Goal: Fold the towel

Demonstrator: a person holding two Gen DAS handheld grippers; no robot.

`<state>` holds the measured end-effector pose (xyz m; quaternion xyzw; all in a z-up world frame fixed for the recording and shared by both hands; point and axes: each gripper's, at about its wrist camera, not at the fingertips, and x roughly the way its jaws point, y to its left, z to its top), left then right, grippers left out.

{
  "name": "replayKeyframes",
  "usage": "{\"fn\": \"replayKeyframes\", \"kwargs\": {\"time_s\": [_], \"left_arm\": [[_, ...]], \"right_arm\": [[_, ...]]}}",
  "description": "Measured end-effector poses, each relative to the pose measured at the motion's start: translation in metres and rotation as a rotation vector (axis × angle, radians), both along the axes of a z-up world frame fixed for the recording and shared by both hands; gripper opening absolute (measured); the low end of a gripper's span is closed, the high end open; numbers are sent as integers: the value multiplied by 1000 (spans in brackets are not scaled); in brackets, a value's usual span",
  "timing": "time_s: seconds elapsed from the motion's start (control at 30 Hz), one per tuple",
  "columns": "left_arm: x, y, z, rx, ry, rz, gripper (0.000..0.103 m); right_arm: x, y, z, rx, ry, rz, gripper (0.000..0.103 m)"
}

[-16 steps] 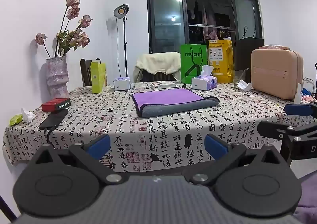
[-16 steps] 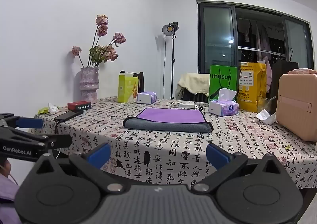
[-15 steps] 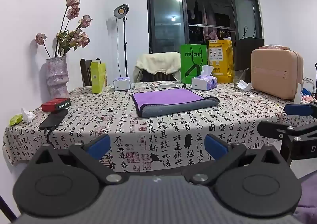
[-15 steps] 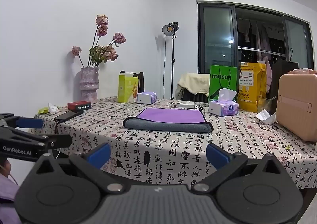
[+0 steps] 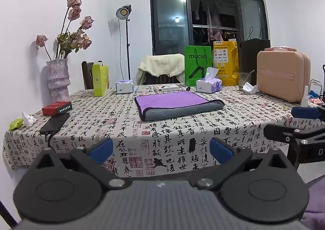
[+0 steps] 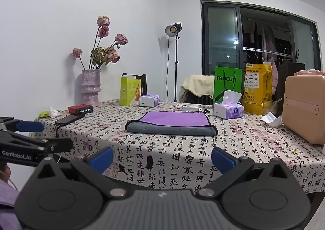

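A folded towel [image 5: 176,104], purple on top with a grey underside showing along its near edge, lies flat in the middle of the table; it also shows in the right wrist view [image 6: 172,123]. My left gripper [image 5: 161,148] is open and empty, held in front of the table's near edge, well short of the towel. My right gripper [image 6: 162,157] is open and empty, also off the near edge. The right gripper shows at the right of the left wrist view [image 5: 300,126]. The left gripper shows at the left of the right wrist view [image 6: 28,138].
The table [image 5: 182,138] has a calligraphy-print cloth. On it stand a vase of dried roses [image 5: 57,79], a red box [image 5: 56,108], a black phone [image 5: 54,123], tissue boxes [image 5: 209,85], green and yellow bags [image 5: 198,63] and a pink case [image 5: 283,75].
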<state>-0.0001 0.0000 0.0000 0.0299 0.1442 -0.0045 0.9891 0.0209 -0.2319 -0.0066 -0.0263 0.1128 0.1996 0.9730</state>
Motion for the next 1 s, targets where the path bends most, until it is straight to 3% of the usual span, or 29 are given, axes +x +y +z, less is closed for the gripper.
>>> {"fn": "replayKeyframes", "kwargs": {"time_s": [1.0], "left_arm": [[0,0,0,2,0,0,103]], "right_arm": [[1,-3,-1,9,5,-5,103]]}}
